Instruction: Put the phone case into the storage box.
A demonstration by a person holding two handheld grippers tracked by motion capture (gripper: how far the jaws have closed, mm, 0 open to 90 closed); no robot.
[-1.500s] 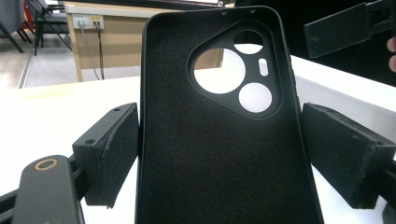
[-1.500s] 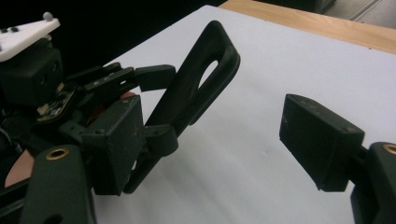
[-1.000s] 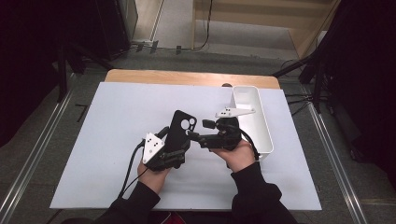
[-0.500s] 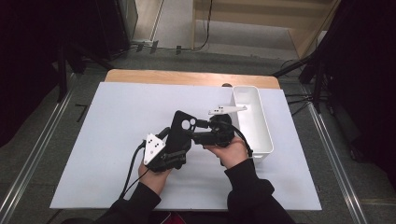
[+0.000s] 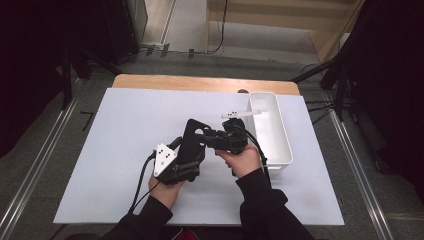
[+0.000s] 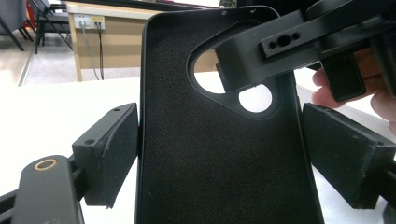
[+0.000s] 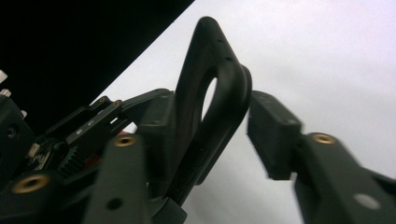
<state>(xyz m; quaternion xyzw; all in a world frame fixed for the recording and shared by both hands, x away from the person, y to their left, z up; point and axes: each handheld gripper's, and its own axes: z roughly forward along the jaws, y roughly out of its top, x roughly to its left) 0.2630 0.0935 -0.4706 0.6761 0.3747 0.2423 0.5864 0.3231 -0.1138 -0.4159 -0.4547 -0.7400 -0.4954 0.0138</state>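
Lab-type recording room: white-covered table (image 5: 125,150), floor rails (image 5: 35,170), black stands (image 5: 345,75), wall sockets (image 6: 89,20).

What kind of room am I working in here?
Probably a lab or recording workspace: a wooden table under a white sheet, metal floor rails, trailing cables, and wall sockets behind.

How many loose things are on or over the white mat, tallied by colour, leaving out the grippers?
Black: 1, the phone case, held across its sides by the left gripper.
White: 1, the long bin at the mat's right edge.
Total: 2
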